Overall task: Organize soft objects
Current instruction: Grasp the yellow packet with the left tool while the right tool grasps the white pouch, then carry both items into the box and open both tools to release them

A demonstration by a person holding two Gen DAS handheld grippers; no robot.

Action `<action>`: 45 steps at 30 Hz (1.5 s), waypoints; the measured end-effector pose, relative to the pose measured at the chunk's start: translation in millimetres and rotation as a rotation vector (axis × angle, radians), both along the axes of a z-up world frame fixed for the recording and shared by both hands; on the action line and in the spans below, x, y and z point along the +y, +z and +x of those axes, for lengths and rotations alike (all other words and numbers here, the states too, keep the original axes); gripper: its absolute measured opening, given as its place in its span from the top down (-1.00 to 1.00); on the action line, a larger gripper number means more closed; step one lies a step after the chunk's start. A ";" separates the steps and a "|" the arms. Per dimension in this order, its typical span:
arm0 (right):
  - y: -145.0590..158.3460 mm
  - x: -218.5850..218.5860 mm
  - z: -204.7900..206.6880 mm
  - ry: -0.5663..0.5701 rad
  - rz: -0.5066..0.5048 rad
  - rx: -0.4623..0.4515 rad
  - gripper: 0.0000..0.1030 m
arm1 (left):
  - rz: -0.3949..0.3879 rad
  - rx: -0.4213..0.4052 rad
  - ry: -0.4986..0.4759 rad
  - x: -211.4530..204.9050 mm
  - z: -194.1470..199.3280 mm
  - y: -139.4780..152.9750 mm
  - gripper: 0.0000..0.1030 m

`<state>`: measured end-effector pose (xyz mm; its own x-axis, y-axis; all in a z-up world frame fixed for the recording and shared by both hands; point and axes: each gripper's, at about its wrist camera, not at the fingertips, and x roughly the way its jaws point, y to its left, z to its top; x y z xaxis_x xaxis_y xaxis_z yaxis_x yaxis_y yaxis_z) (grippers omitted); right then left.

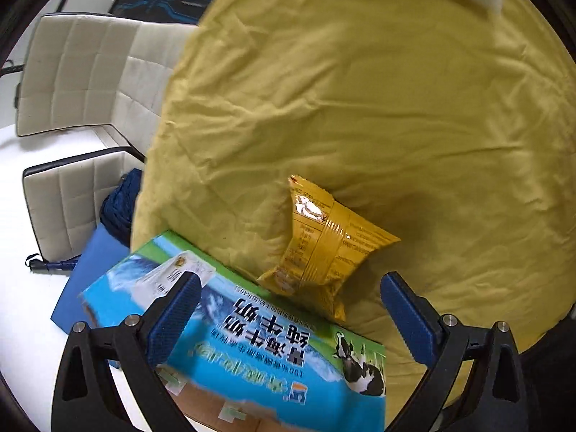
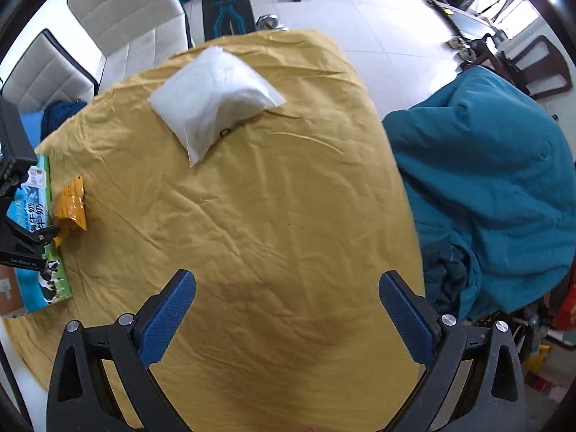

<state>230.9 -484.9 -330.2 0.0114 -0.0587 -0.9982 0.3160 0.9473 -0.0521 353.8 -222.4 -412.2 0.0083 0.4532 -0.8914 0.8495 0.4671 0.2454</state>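
White pillow (image 2: 216, 99) flat on wrinkled yellow sheet (image 2: 270, 216); teal duvet (image 2: 486, 180) heaped alongside.

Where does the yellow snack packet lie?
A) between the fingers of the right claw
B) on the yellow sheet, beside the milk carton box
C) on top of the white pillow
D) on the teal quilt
B: the yellow snack packet lies on the yellow sheet, next to the milk carton box.
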 end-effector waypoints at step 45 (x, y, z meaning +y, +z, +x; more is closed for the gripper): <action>-111.6 4.0 187.7 0.122 0.227 0.209 -0.94 | -0.461 0.083 1.005 37.4 -45.9 -36.9 0.00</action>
<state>418.6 -480.8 -441.8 -0.2017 0.1545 -0.9672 0.2038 0.9725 0.1128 307.9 -185.0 -449.1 -0.2451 -0.1552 -0.9570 0.0378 0.9848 -0.1694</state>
